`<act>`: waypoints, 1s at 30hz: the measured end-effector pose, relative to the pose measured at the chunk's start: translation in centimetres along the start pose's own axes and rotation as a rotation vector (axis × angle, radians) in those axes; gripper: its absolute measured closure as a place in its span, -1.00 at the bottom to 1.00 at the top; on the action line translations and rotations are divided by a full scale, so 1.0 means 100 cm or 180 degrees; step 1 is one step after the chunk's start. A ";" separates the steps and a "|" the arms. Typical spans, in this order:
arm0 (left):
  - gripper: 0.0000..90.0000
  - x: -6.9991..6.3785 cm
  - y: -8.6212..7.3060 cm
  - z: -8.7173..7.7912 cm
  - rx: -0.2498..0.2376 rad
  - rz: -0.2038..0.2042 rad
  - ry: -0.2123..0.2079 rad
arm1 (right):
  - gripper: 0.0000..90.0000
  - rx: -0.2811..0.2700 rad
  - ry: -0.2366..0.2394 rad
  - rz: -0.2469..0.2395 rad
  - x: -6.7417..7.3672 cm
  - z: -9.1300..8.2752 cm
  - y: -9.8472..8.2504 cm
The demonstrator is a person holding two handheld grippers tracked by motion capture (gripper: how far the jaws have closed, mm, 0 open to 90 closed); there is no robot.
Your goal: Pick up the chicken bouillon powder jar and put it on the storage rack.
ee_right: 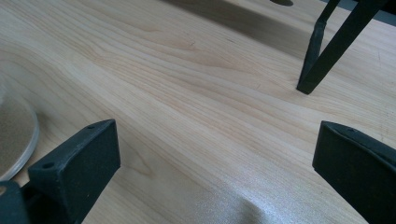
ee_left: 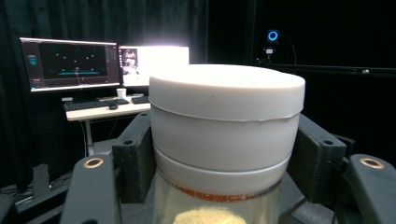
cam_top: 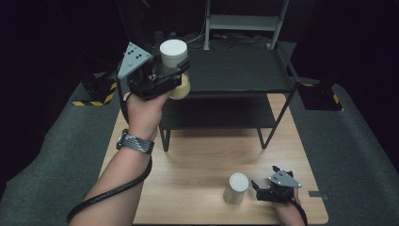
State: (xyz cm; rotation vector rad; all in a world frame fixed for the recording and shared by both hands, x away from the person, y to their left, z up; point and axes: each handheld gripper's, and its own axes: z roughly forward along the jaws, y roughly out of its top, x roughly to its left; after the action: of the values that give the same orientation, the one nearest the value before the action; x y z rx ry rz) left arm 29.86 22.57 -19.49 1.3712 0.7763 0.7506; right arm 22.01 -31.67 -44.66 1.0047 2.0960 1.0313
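My left gripper is raised at the left front corner of the black shelf, shut on a clear jar with a white lid and sandy contents. In the left gripper view the jar stands upright between the black pads, which press on it just below the lid. A second white-lidded jar stands on the wooden table near its front edge. My right gripper rests just right of that jar, open, with bare wood between its jaws. The jar's base shows at the left edge.
The two-tier black shelf stands at the back of the table on thin legs. A metal frame rises behind it. Grey matting lies on both sides of the table. Lit monitors on a desk are far off.
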 end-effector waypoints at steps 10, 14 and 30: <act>-0.24 -0.001 0.002 0.023 0.0059 0.0037 0.0082 | -1.00 -0.0012 0.0014 0.0019 -0.001 0.000 -0.001; -0.24 -0.001 0.001 0.031 0.0093 0.0015 0.0107 | -1.00 -0.0015 0.0018 0.0019 -0.002 0.000 -0.001; -0.25 -0.006 -0.001 0.054 0.0148 0.0032 0.0170 | -1.00 -0.0034 0.0043 0.0040 -0.004 -0.001 -0.002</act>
State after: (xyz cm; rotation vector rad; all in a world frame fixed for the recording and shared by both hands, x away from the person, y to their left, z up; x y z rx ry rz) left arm 34.07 19.08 -19.32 1.4025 0.8339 0.7839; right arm 22.07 -32.07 -44.73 1.0095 2.0952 1.0571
